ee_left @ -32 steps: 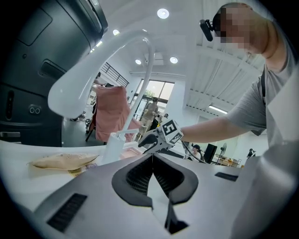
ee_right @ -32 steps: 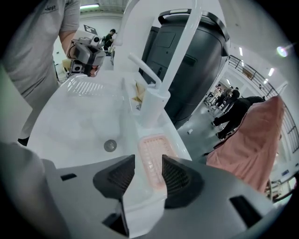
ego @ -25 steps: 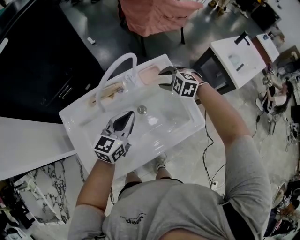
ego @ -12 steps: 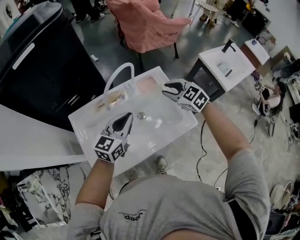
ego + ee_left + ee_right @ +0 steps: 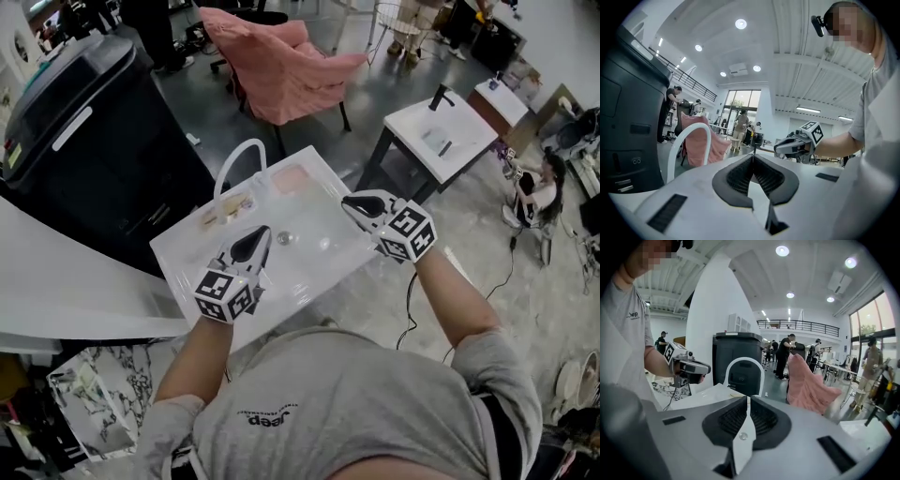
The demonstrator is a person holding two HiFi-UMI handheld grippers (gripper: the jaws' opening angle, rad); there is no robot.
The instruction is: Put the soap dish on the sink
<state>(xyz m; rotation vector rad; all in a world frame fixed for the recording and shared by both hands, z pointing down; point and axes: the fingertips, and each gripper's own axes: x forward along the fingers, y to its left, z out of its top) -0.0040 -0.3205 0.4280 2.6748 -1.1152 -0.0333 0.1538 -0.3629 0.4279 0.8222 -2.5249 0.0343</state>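
Note:
A pale pink soap dish [image 5: 292, 178] lies on the back right corner of the white sink [image 5: 314, 267], next to the white arched faucet [image 5: 236, 161]. My right gripper [image 5: 351, 201] hangs above the sink's right edge, apart from the dish; its jaws are closing, nearly together, with nothing between them [image 5: 747, 399]. My left gripper [image 5: 255, 232] hovers over the basin's front left, shut and empty [image 5: 753, 156]. Each gripper view shows the other gripper, the right gripper [image 5: 780, 149] and the left gripper [image 5: 701, 367], held level in the air.
A tan object [image 5: 228, 202] lies on the sink's back ledge left of the faucet. A black bin [image 5: 84, 122] stands behind, a pink draped chair [image 5: 281, 56] beyond it, a second white sink stand [image 5: 441, 131] at right. A person [image 5: 539, 192] sits on the floor at far right.
Both grippers have lifted away from the sink. The right gripper drew back from the soap dish at the back right corner, rolled, and its jaws went from wide open to nearly together.

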